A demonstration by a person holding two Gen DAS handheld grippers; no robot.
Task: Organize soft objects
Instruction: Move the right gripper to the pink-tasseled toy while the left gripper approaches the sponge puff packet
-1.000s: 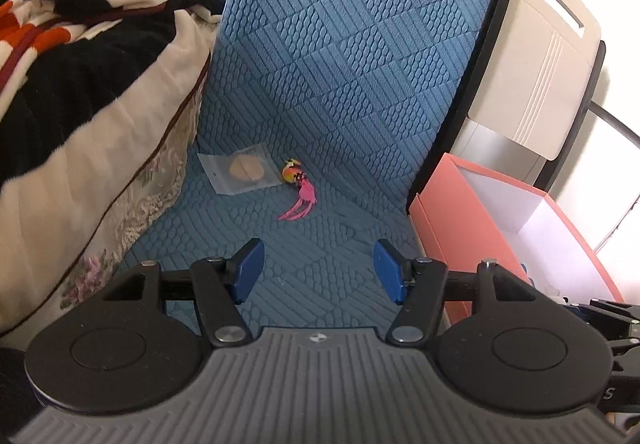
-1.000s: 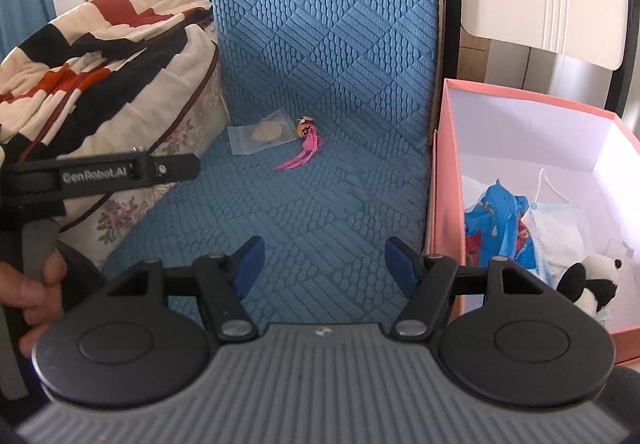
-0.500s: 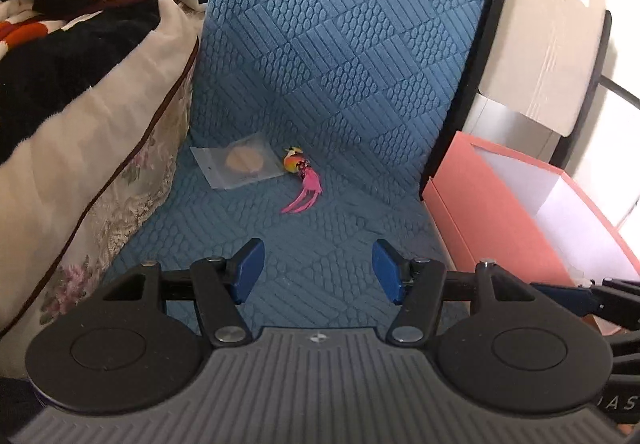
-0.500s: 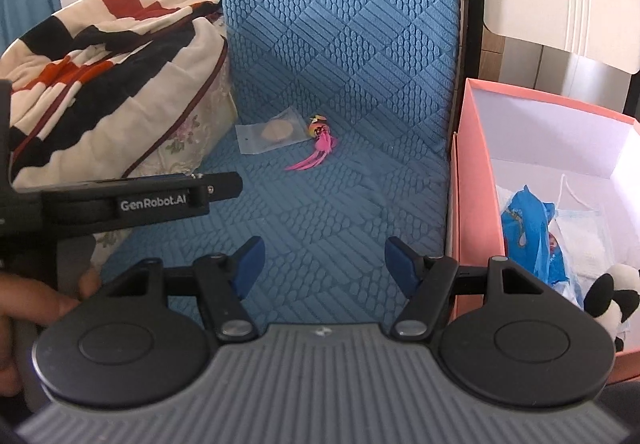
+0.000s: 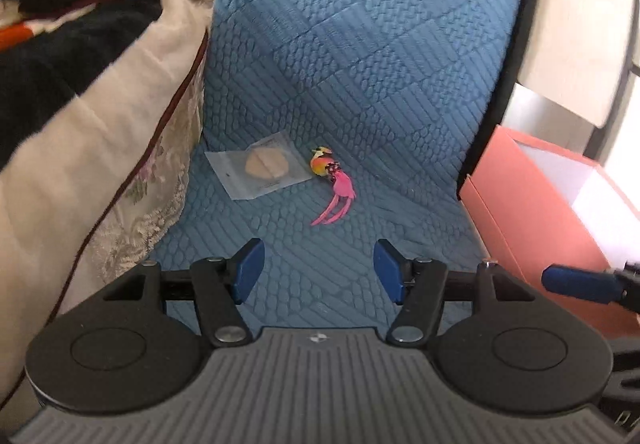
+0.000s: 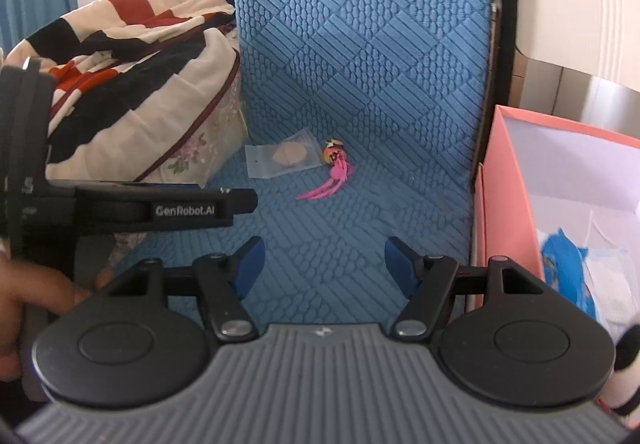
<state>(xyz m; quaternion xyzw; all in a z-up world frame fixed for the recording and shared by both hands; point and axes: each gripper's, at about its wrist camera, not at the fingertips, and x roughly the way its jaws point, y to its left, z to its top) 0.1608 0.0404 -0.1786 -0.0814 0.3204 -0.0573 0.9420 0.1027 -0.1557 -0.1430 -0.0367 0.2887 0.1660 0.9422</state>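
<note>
Two loose items lie on the blue quilted mat (image 5: 360,92): a clear plastic sachet (image 5: 260,165) and a pink tasselled toy (image 5: 334,186). Best approach low and straddle the toy's body, not its tassels. It sits at twelve o'clock, well apart from the left hand-held gripper (image 5: 319,270); both hand-held grippers, including the right hand-held gripper (image 6: 323,267), stand apart and empty.

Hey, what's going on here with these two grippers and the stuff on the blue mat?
A person holds two handheld grippers over a blue textured mat, and both are open and empty. The left gripper and the right gripper point toward two loose items near the mat's fold: a clear packet with a beige pad and, just beside it, a small colorful toy with pink tassels. To the right, a pink box already holds a blue soft toy.
</note>
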